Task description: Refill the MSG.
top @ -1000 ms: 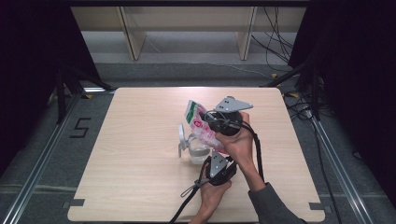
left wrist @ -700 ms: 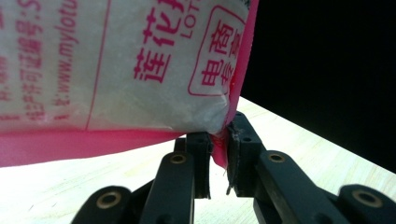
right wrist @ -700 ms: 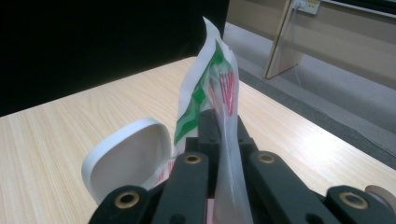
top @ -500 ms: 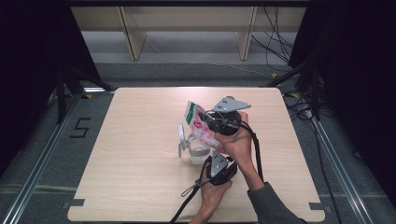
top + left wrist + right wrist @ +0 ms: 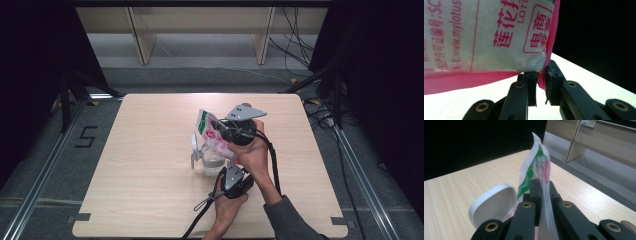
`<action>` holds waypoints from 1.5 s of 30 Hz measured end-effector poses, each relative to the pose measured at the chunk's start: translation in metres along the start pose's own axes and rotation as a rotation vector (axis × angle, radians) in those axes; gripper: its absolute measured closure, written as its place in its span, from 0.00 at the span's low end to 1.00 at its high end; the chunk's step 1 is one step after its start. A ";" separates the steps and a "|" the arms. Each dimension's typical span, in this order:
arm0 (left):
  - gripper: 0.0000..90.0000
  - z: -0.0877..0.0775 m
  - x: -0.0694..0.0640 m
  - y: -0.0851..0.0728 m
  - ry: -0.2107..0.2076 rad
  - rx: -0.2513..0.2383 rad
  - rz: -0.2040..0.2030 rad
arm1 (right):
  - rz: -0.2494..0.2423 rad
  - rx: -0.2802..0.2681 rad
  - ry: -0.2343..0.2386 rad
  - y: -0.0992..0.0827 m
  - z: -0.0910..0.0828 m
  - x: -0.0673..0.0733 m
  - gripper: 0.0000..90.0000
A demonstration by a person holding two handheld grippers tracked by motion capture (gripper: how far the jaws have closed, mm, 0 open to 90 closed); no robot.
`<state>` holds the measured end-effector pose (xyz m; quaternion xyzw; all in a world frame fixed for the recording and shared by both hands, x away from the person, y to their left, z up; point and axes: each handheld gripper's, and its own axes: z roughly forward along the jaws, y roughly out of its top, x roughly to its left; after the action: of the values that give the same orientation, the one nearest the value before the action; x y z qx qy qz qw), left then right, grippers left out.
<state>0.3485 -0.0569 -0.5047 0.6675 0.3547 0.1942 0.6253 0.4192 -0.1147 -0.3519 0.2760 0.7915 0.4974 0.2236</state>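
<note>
A white plastic bag (image 5: 209, 131) with pink and green print hangs tilted over a clear container (image 5: 212, 161) whose white lid (image 5: 194, 148) stands open. My right gripper (image 5: 222, 131) is shut on the bag's upper edge; in the right gripper view the bag (image 5: 537, 162) rises from between the black jaws (image 5: 541, 192), with the lid (image 5: 494, 203) just beyond. My left gripper (image 5: 226, 167) comes in from below. Its jaws (image 5: 541, 80) are shut on the pink bottom corner of the bag (image 5: 486, 37).
The wooden table (image 5: 150, 190) has bare room to the left and at the back. Black cables (image 5: 272, 160) trail from both grippers toward the front edge. Shelving legs (image 5: 142, 40) stand on the floor beyond the table.
</note>
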 end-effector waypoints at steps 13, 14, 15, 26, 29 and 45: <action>0.89 -0.001 0.000 0.001 -0.003 0.000 0.002 | -0.014 0.006 0.004 0.001 0.001 0.002 0.98; 0.89 -0.001 0.000 0.001 -0.004 -0.003 -0.001 | -0.019 0.010 0.007 0.001 0.001 0.002 0.98; 0.89 0.000 0.000 0.001 -0.003 -0.007 -0.004 | -0.019 0.010 0.008 0.002 0.001 0.002 0.98; 0.89 0.000 0.001 0.002 -0.007 -0.002 -0.002 | -0.022 0.007 0.017 0.002 0.002 0.003 0.98; 0.89 0.000 0.001 0.002 -0.008 -0.002 -0.001 | -0.013 0.004 0.003 0.002 0.002 0.003 0.98; 0.89 0.000 0.001 0.002 -0.005 -0.002 0.000 | 0.004 0.001 0.013 0.002 0.001 0.003 0.98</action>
<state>0.3491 -0.0563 -0.5028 0.6673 0.3528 0.1927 0.6270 0.4177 -0.1113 -0.3507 0.2743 0.7927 0.4993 0.2172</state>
